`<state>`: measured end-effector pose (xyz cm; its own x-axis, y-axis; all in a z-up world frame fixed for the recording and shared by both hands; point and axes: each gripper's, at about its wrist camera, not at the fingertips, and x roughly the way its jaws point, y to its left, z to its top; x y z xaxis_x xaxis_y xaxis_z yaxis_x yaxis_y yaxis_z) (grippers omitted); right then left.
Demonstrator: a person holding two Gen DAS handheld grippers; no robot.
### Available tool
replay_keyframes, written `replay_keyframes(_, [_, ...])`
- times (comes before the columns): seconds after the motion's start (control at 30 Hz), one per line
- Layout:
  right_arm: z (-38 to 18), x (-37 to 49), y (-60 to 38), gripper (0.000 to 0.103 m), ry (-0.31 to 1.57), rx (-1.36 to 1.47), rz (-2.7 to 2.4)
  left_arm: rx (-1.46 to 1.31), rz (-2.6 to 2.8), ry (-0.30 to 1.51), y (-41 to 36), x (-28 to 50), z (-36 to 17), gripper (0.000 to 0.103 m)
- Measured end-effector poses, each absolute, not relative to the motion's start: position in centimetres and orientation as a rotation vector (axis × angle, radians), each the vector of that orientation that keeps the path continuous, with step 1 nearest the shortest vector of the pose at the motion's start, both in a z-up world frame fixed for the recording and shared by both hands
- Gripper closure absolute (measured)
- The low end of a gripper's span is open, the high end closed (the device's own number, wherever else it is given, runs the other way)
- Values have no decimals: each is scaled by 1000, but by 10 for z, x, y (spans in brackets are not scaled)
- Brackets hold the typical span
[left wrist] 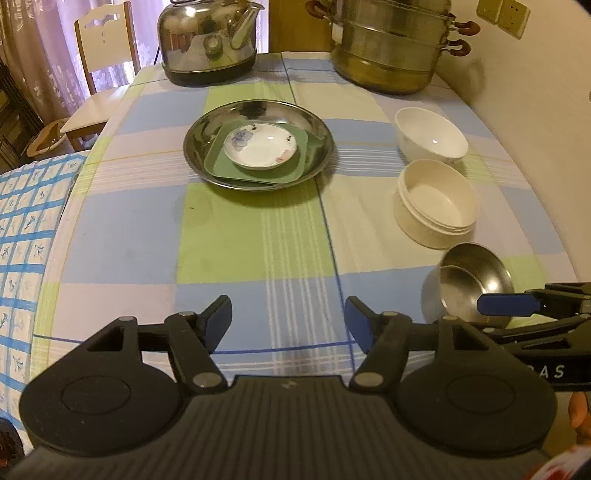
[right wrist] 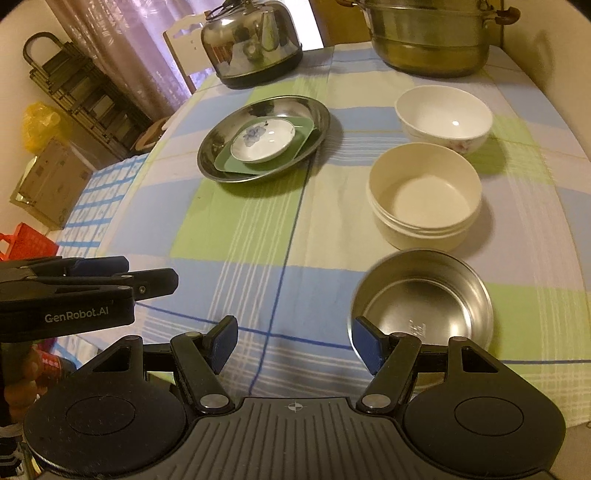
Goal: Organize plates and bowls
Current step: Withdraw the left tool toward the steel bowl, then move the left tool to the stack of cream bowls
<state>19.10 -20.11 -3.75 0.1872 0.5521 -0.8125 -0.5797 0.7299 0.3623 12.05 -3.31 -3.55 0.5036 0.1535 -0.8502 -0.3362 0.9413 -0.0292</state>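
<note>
A steel plate (left wrist: 258,122) (right wrist: 221,155) holds a green square plate (left wrist: 218,162) (right wrist: 221,160) with a small flowered white dish (left wrist: 260,147) (right wrist: 263,142) on top. To the right stand a white ceramic bowl (left wrist: 430,134) (right wrist: 443,114), a cream plastic bowl (left wrist: 436,203) (right wrist: 424,195) and a steel bowl (left wrist: 472,284) (right wrist: 423,299) in a row. My left gripper (left wrist: 290,326) is open and empty over the near cloth. My right gripper (right wrist: 293,341) is open and empty, its right finger beside the steel bowl's near left rim.
A steel kettle (left wrist: 207,40) (right wrist: 255,40) and a stacked steamer pot (left wrist: 391,44) (right wrist: 432,33) stand at the table's far end. A wooden chair (left wrist: 103,66) is beyond the left edge. A wall runs along the right. Boxes and a rack (right wrist: 74,96) sit left.
</note>
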Motion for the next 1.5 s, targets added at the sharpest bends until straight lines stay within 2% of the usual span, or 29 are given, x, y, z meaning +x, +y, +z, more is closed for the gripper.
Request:
replay_keyframes(0.33, [-35, 188, -244, 35, 1120, -14, 772, -195, 275, 982, -70, 118, -33, 35])
replay_keyframes(0.6, [-37, 188, -288, 35, 1117, 29, 693, -164, 248, 957, -100, 119, -31, 20])
replay_keyframes(0.73, [-37, 192, -308, 35, 1106, 56, 642, -159, 236, 944, -109, 119, -31, 18])
replay_keyframes(1.27, [-54, 240, -349, 35, 1057, 126, 430, -154, 168, 954, -100, 167, -46, 20])
replay_keyframes(1.5, [-59, 267, -343, 35, 1030, 174, 412, -146, 107, 930, -90, 207, -57, 30])
